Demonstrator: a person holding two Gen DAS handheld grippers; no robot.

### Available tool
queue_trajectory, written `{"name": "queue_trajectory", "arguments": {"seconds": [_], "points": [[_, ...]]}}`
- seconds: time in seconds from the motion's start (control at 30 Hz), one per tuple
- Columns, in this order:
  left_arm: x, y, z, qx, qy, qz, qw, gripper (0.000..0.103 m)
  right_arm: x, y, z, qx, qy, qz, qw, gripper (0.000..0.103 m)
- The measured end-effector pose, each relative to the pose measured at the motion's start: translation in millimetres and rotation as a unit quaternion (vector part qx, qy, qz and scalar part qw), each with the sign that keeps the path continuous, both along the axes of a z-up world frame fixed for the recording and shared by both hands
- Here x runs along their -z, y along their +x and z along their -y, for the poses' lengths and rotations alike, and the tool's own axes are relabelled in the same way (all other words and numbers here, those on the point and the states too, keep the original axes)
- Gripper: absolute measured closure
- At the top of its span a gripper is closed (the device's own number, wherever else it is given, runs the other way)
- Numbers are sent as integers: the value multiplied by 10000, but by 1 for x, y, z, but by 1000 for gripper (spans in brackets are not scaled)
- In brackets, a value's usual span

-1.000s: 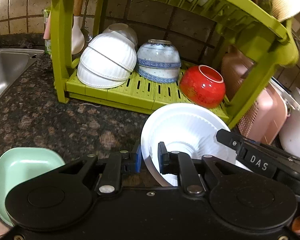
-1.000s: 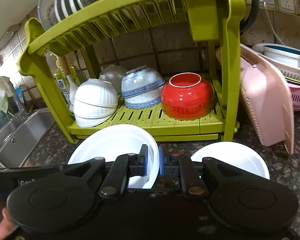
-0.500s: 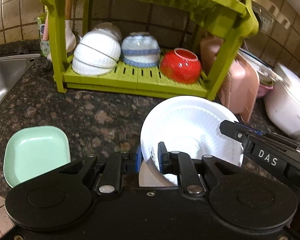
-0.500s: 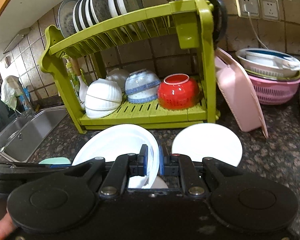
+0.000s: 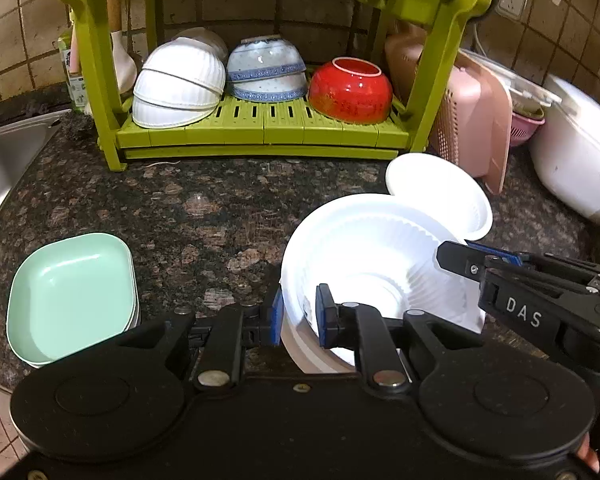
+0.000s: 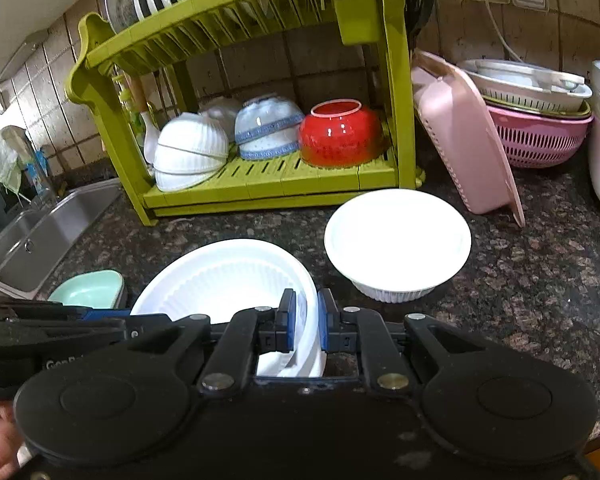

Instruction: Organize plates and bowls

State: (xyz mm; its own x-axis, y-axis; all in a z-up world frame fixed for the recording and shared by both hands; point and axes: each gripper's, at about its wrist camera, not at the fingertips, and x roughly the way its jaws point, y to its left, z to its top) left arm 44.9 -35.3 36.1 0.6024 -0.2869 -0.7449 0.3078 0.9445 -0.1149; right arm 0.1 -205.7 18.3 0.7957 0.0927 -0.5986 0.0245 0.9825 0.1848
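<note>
A large white ribbed bowl [image 5: 380, 248] [image 6: 228, 276] hangs over the dark granite counter, held from both sides. My left gripper [image 5: 298, 312] is shut on its near rim. My right gripper [image 6: 304, 322] is shut on the opposite rim and shows in the left wrist view as a black arm [image 5: 532, 292] at the right. A second white bowl [image 6: 398, 240] [image 5: 440, 192] rests on the counter just beyond. A stack of mint green square plates [image 5: 72, 296] [image 6: 88, 290] lies at the left.
The green two-tier dish rack [image 5: 260, 132] [image 6: 260, 184] stands at the back with white, blue-patterned and red bowls [image 5: 350, 92] below and plates on top. A sink [image 6: 32, 240] is left; pink baskets [image 6: 536, 140] and a white appliance [image 5: 576, 160] are right.
Both grippers have drawn back from the rack with the white ribbed bowl still held. The rack looks farther away, and the second white bowl and more counter have come into sight.
</note>
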Motion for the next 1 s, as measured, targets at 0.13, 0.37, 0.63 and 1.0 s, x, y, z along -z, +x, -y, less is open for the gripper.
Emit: {"name": "queue_trajectory", "arguments": {"seconds": [0.13, 0.37, 0.63, 1.0], "points": [[8, 4, 4, 64, 139, -53, 9999, 81, 7, 6, -2, 18, -89, -159, 9998, 90], [20, 6, 10, 49, 513, 44, 9987, 80, 19, 12, -2, 32, -200, -411, 9990, 89], [29, 9, 13, 17, 648, -20, 9979, 74, 21, 13, -2, 0, -139, -457, 9989, 89], [30, 11, 12, -26, 587, -64, 9983, 74, 21, 13, -1, -18, -101, -451, 9989, 88]]}}
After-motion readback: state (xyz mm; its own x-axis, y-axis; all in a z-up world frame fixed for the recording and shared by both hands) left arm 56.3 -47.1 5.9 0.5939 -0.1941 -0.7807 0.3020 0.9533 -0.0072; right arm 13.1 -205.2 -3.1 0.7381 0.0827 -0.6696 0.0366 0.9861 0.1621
